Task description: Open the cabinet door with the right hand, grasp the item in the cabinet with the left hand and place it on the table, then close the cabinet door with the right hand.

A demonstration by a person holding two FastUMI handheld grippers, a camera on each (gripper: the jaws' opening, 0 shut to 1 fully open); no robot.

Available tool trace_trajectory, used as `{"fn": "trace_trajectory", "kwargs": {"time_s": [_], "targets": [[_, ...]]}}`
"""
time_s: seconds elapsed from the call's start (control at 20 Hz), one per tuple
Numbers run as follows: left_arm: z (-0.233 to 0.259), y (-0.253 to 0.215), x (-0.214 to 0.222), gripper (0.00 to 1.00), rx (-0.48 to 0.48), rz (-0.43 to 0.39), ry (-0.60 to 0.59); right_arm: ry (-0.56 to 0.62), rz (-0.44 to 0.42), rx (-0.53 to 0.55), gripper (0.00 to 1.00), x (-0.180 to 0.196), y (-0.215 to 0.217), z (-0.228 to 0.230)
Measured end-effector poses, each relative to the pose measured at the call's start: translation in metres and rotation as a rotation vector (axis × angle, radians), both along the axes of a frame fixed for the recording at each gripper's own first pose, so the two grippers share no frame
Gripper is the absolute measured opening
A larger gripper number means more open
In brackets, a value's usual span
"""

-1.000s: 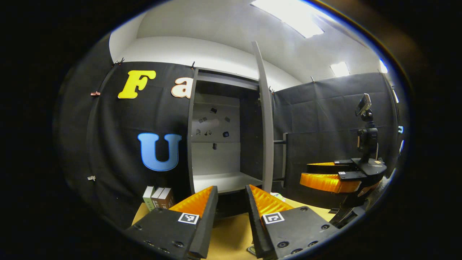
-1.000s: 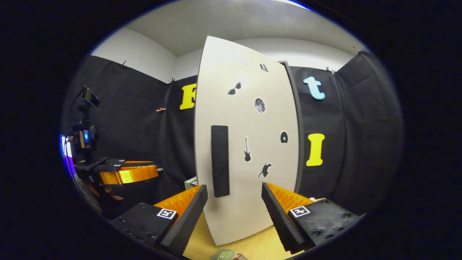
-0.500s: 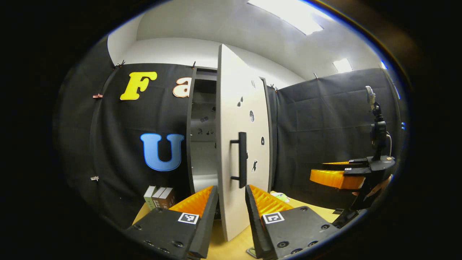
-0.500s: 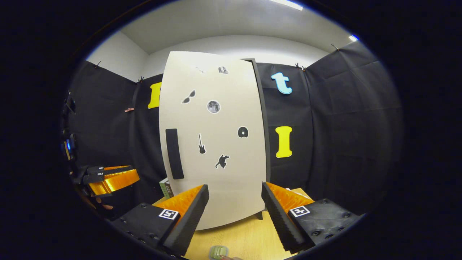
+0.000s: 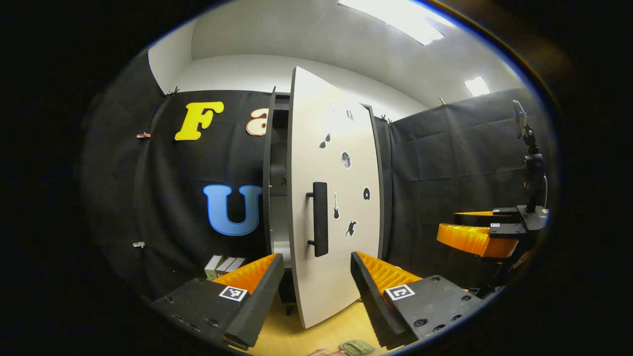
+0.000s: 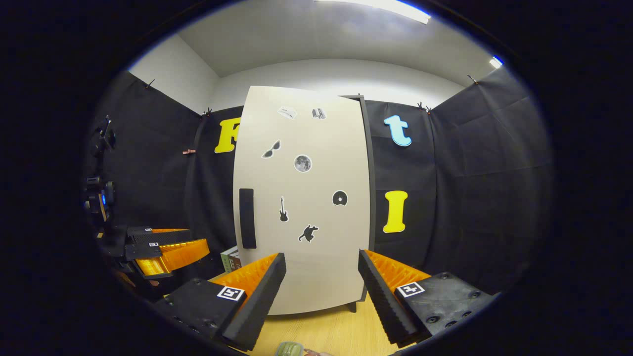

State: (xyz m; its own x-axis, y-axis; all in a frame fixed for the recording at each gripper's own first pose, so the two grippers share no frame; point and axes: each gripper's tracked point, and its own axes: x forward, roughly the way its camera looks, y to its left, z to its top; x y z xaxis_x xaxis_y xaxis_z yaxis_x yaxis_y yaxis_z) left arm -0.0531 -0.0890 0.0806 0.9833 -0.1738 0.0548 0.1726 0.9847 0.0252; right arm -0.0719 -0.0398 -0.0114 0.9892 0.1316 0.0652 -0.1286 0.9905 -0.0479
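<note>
I see a light wooden table point(image 6: 326, 329) carrying the cabinet point(image 6: 368, 198), which stands on it on short dark feet. A few books point(image 5: 223, 266) stand on the table just left of the cabinet, against the wall. A small greenish item point(image 6: 289, 349) lies at the near edge.

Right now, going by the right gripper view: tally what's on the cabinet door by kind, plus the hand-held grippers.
stickers on the cabinet door: 7
handle: 1
hand-held grippers, both open (left hand-held gripper, right hand-held gripper): 2
total: 10
</note>
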Motion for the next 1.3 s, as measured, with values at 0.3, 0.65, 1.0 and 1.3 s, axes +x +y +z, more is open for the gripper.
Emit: {"fn": "trace_trajectory", "kwargs": {"time_s": [0.3,0.65,1.0,1.3], "targets": [[0.001,0.003,0.002,0.98,-0.006,0.031,-0.009,0.004,0.010,-0.031,0.96,-0.002,0.001,-0.001],[-0.003,0.003,0.005,0.98,-0.002,0.021,0.006,0.008,0.010,-0.039,0.97,0.000,0.002,-0.001],[-0.006,0.011,0.011,0.98,-0.001,0.037,0.013,0.018,0.005,-0.042,0.97,0.004,0.003,-0.002],[-0.006,0.012,0.014,0.98,0.015,0.034,0.011,0.023,0.017,-0.045,0.97,0.007,0.009,-0.001]]}}
